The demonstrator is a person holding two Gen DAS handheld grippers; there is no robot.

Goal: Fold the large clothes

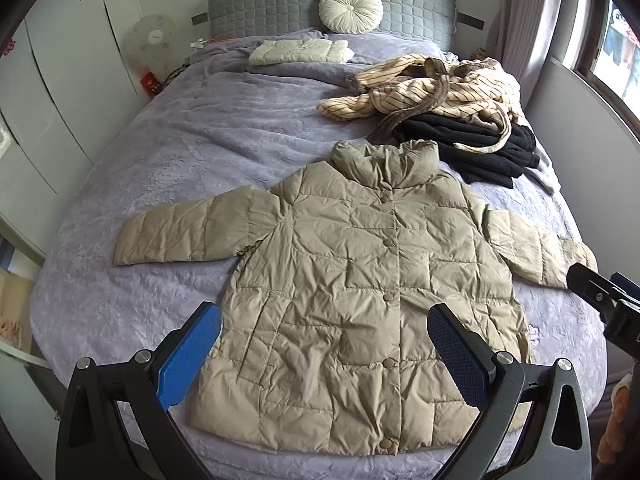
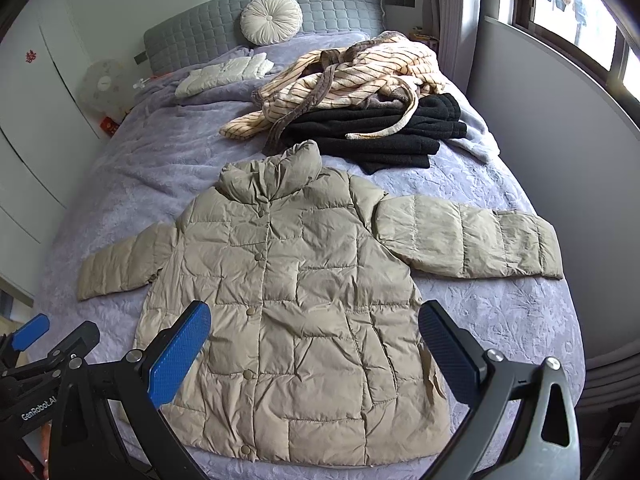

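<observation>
A beige puffer jacket (image 1: 360, 300) lies flat and front-up on a bed covered with a lilac blanket (image 1: 160, 152). It is buttoned down the middle, collar toward the grey headboard (image 1: 280, 4), hem at the near edge of the bed, and both sleeves stretch out to the sides.

The left gripper (image 1: 324, 344) hangs above the lower part of the jacket with its fingers spread wide and nothing between them. The right gripper (image 2: 314, 344) hangs over the same area, also spread wide and empty.

Beyond the collar sits a pile: a cream striped robe (image 1: 432, 84) on top of folded black clothing (image 1: 480, 144). Near the headboard lie a folded white jacket (image 1: 300, 52) and a round cream cushion (image 1: 351, 9).

The left wrist view shows the jacket's left-hand sleeve in full, while the other sleeve's cuff runs behind the right gripper's black frame at the picture's edge. That view also catches, at the lower right corner, what may be part of a hand, though it is too cut off to be sure. The right wrist view shows the other sleeve complete, lying clear on the blanket, and a window (image 2: 580, 12) beside the bed. In its lower left corner the left gripper's blue pad (image 2: 30, 332) shows.
</observation>
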